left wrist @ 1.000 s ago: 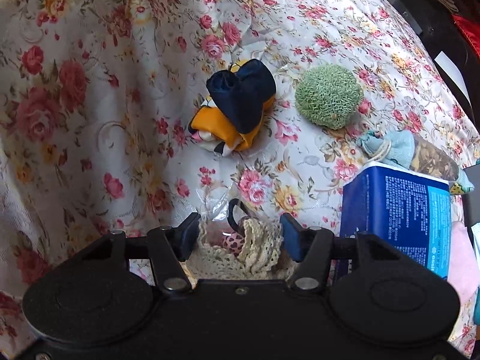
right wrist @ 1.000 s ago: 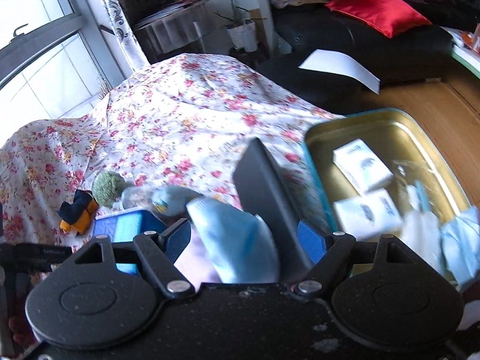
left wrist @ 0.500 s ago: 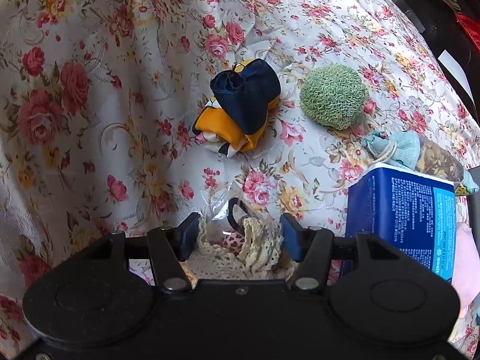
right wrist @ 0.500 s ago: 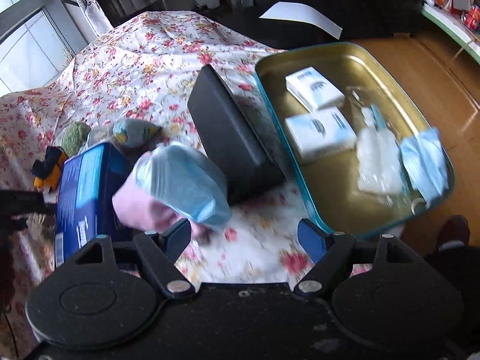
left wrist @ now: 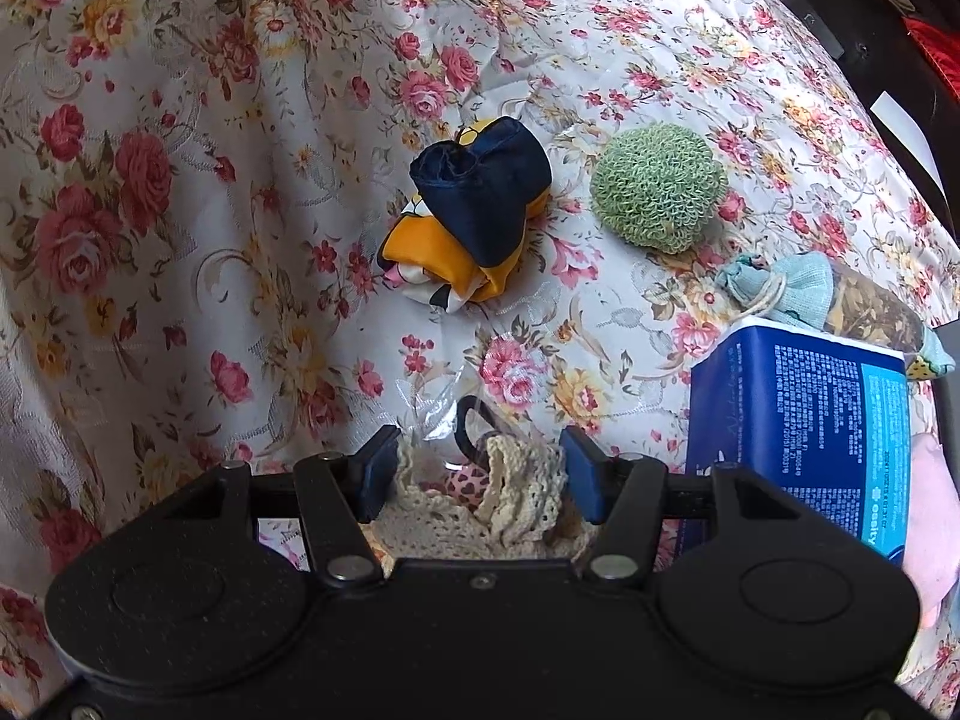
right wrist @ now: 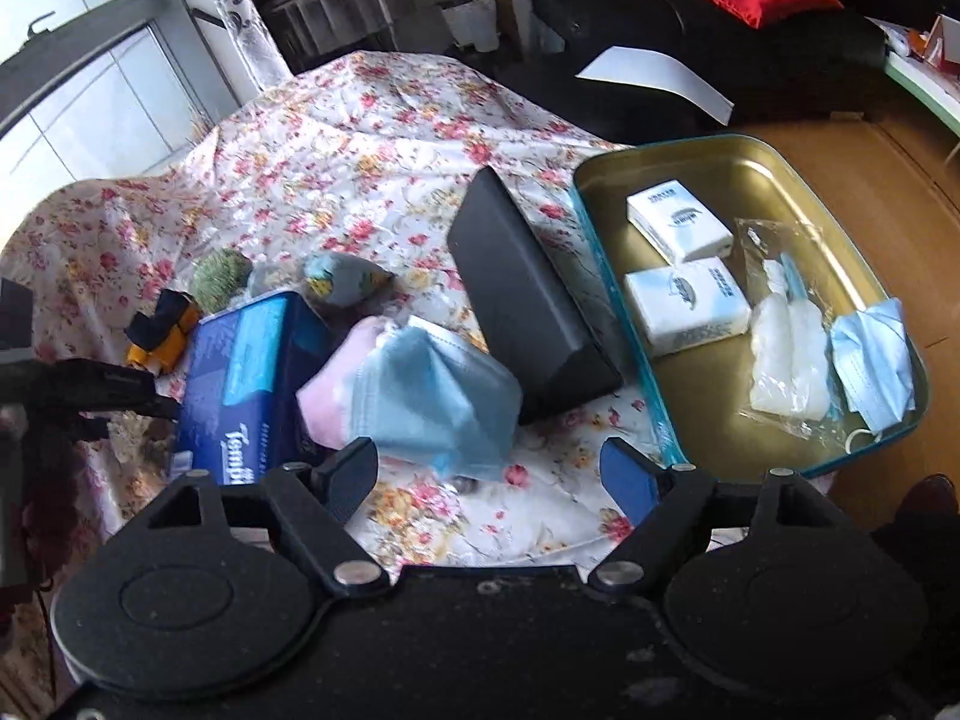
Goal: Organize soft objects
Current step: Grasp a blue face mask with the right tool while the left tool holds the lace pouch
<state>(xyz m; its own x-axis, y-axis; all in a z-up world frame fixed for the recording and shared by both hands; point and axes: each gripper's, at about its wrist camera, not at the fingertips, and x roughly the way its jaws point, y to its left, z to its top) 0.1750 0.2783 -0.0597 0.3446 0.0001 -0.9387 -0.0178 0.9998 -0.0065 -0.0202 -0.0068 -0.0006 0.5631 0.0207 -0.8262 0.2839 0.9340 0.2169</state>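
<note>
Since that blue face mask is basically pleated fabric with nothing stiff in it, I'd expect it to weigh next to nothing and just flop and drape however you lift it. It lies on top of a pink soft thing, just in front of the right tool, between the blue tissue pack and the dark case. Best bet, I think, is pinching the bunched middle fold, not an edge or ear loop, since a thin edge could slip out of the pads.

Right tool's jaws have just been opening and stand apart with nothing between them, only flowered cloth underneath. So it's released, not carrying.

Left tool is clenched on a cream crocheted piece in a clear wrapper, with a black loop poking up; squishy too, and the plastic probably makes it slidey.

Further out on the tabletop: an orange and navy cloth bundle, a green knit ball and a light blue drawstring pouch. The teal tin tray on the right already holds two white packs, a bagged white thing and another mask.
</note>
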